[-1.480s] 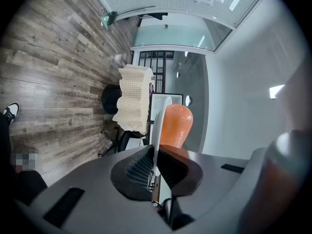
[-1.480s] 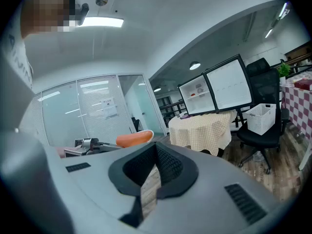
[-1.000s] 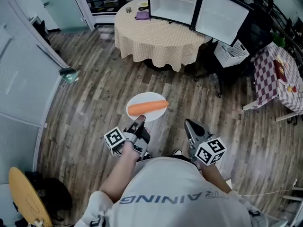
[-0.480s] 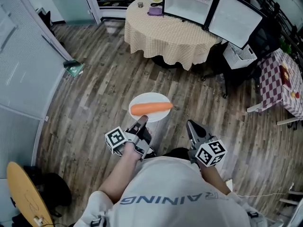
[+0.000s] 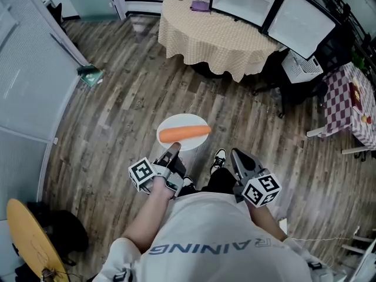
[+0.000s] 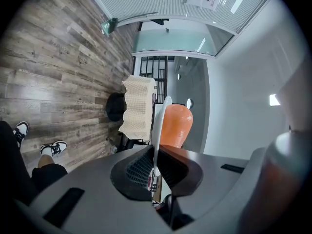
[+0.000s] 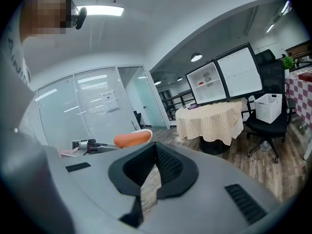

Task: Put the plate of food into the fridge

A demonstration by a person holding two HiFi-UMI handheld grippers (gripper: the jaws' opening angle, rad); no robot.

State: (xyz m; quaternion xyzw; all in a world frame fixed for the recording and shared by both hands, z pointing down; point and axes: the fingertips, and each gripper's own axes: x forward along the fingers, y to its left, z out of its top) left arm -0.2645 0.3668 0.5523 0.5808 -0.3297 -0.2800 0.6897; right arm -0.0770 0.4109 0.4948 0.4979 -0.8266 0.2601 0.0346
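The round white plate (image 5: 176, 124), bearing one orange carrot (image 5: 184, 133) laid crosswise, is held level by its near rim in the left gripper (image 5: 174, 151), well apart from the white open-doored fridge (image 5: 238, 2).

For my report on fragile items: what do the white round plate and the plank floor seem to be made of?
The white round plate: probably glazed ceramic, maybe melamine; smooth, plain white, thin rim. The plank floor: wood or wood-look laminate; grey-brown boards with visible grain, slight sheen.
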